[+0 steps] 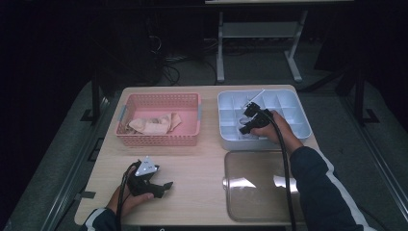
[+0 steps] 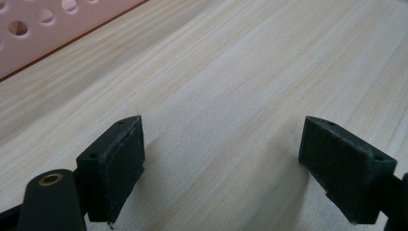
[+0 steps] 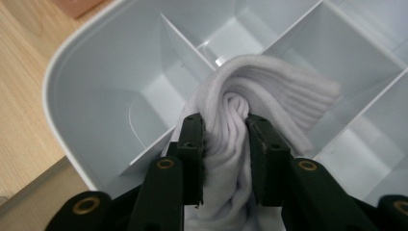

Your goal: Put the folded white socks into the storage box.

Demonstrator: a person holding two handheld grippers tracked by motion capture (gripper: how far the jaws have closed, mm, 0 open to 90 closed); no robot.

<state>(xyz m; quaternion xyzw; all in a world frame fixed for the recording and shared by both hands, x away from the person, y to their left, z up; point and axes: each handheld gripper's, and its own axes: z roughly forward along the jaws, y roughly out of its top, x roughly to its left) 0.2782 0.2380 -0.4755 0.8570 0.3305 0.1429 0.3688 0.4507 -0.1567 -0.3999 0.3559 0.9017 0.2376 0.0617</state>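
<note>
A white ribbed sock (image 3: pixel 250 96) lies bunched over a divider of the grey compartment box (image 3: pixel 72 96). My right gripper (image 3: pixel 225 144) is shut on the sock, both pads pinching its folds. In the high view the right gripper (image 1: pixel 248 121) reaches into the near left part of the box (image 1: pixel 298 103). My left gripper (image 1: pixel 161 187) rests low over the wooden table (image 1: pixel 192 168) near its front left, held by a hand. Its jaws stand wide open with nothing between them (image 2: pixel 223 163).
A pink basket (image 1: pixel 190 139) with beige cloth pieces (image 1: pixel 154 124) stands at the back left. A clear plastic lid (image 1: pixel 255 187) lies on the table in front of the box. The pink basket's wall (image 2: pixel 43 33) appears in the left gripper view's top left corner.
</note>
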